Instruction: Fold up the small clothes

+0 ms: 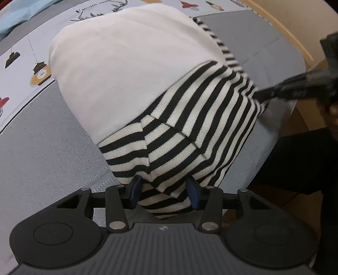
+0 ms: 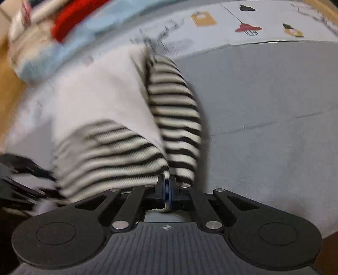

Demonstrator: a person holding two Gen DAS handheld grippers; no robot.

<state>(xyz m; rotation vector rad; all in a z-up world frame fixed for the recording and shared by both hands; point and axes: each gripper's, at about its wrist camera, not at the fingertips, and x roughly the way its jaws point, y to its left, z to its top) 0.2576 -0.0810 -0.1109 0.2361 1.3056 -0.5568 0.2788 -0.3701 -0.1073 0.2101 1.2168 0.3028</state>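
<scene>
A small white garment [image 1: 126, 69] with black-and-white striped parts [image 1: 190, 131] lies on the grey bed sheet [image 1: 42, 148]. My left gripper [image 1: 164, 192] points down at its near striped corner. The blue pads [image 1: 135, 190] stand apart on either side of the striped fold, which lies between them. My right gripper [image 2: 166, 186] is shut on a striped edge [image 2: 177, 127] of the same garment. From the left wrist view the right gripper [image 1: 264, 94] meets the striped edge at the right. The left gripper's black body [image 2: 23, 167] shows blurred at the left of the right wrist view.
The sheet's upper band [image 1: 25, 52] carries printed lamps. A light blue pillow [image 2: 63, 48] and a red cloth [image 2: 74, 19] lie at the far left. The bed's wooden rim [image 1: 295, 36] runs at the upper right. A person's dark clothing [image 1: 300, 160] fills the right side.
</scene>
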